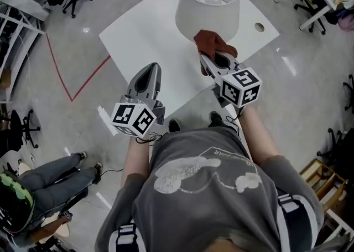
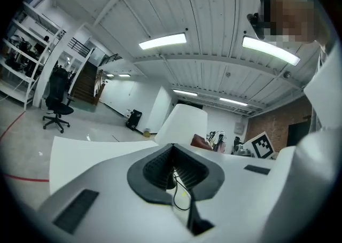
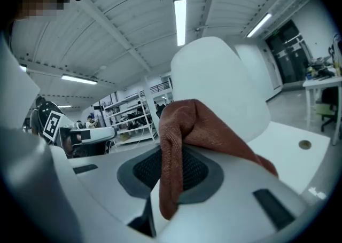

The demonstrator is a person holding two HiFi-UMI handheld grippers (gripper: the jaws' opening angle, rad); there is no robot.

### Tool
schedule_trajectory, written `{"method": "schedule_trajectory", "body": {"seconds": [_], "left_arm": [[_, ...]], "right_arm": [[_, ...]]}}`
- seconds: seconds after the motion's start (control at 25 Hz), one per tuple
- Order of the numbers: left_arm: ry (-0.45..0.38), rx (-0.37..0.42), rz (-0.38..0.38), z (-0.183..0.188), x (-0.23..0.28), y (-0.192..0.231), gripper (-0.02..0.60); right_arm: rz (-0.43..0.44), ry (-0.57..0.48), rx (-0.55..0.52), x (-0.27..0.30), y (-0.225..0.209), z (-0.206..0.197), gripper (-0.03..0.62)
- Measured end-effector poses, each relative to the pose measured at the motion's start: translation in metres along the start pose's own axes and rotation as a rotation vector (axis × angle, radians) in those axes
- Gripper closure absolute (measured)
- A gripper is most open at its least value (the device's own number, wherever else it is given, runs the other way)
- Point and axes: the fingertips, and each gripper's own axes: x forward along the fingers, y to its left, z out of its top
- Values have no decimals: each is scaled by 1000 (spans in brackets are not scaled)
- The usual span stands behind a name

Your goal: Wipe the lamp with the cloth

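head view. one lamp [image 1: 207, 7], white shade, upright toward the far side of one white table [image 1: 138, 35]. one rust cloth [image 1: 213, 43], clamped in the closed jaws of the right gripper [image 1: 214, 61], held at the shade's near side, seemingly touching, likely for wiping. left gripper [image 1: 149, 73]: jaws together, empty, kept back, probably idle. grippers: two.

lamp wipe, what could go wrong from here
1. Nothing steadies the lamp: the left gripper is shut, empty and off to the side, so a push from the cloth might tip or slide it.
2. The right gripper pinches only a fold of the cloth; the loose rest could slip out under rubbing.
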Motion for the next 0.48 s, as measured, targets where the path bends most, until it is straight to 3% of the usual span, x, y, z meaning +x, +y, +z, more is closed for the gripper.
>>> {"method": "schedule_trajectory", "body": {"seconds": [0.24, 0.48], "left_arm": [[32, -20, -97, 2, -13, 31, 574], [8, 4, -143, 35, -30, 63, 574]], "right_arm": [[-111, -54, 1, 9, 27, 6, 536], [-177, -202, -53, 8, 50, 73, 536]]}}
